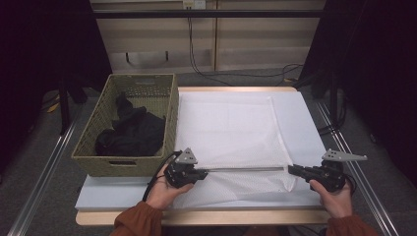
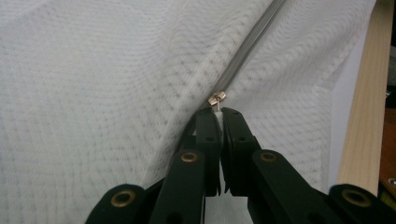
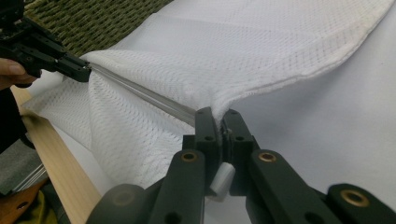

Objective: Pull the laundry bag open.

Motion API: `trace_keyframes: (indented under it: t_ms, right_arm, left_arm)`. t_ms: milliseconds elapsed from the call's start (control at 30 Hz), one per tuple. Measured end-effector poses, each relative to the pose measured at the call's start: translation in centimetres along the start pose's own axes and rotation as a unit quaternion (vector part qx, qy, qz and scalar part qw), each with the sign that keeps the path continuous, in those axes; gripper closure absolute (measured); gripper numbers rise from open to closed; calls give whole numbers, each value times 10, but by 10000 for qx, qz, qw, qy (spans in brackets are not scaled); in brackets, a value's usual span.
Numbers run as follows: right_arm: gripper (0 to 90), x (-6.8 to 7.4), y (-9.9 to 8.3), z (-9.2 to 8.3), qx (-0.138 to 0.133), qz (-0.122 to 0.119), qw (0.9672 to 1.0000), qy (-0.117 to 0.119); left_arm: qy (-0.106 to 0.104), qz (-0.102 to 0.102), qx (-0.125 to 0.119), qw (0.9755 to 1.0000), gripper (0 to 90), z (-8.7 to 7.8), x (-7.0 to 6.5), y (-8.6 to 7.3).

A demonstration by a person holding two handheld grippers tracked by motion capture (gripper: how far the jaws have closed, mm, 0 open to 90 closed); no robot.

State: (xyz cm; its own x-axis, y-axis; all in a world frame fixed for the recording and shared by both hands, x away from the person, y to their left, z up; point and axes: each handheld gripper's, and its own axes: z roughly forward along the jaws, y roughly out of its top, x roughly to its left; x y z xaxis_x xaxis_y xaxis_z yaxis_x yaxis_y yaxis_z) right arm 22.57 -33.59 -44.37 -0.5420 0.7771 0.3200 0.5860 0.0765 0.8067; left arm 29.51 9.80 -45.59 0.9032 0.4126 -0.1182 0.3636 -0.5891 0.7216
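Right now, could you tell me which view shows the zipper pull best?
The left gripper view: the metal zipper pull sits sharp and close at the left gripper tips. The high view and the right gripper view give the zipper line, the pull too small to see.

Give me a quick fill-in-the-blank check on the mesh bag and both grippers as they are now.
1. The left gripper is shut on the zipper ____ of the white mesh bag.
2. The right gripper pinches the bag's edge at the far end of the ____.
3. The woven basket holds a ____ garment.

Missing words: pull; zipper; black
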Motion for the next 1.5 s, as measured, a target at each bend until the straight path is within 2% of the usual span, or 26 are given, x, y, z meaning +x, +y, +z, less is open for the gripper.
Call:
trace_keyframes:
  t_ms: [100,133,267,367,667,833,867,967,1500]
  right_arm:
    - [869,-1,0,0,-2,-8,10000,-3]
    - [870,0,0,1,5,-9,10000,-1]
    - [870,0,0,0,11,-5,10000,4]
    - [870,0,0,0,10,1,10000,-4]
    - [870,0,1,-1,17,-7,10000,10]
    - [870,-1,1,-1,-5,18,10000,-4]
    - [870,-1,1,-1,-4,13,10000,-4]
    - [870,-1,0,-1,1,19,10000,-13]
    - [870,0,1,-2,-1,9,10000,-15]
  left_arm:
    - [-21,-82,-57,9999,865,-1,3,-4]
    - [22,-86,23,10000,864,-2,3,-4]
    - [-23,-60,-50,10000,865,-2,3,-5]
    - [-14,-93,21,10000,865,-3,2,-5]
    - [-70,-109,-7,9999,865,-5,2,-8]
    - [-71,-119,80,9999,865,-5,2,-12]
    - [-8,-98,160,9998,865,-6,2,-13]
    - [-24,-187,97,9998,865,-8,4,-16]
    - [-5,-201,95,9998,865,-17,4,-22]
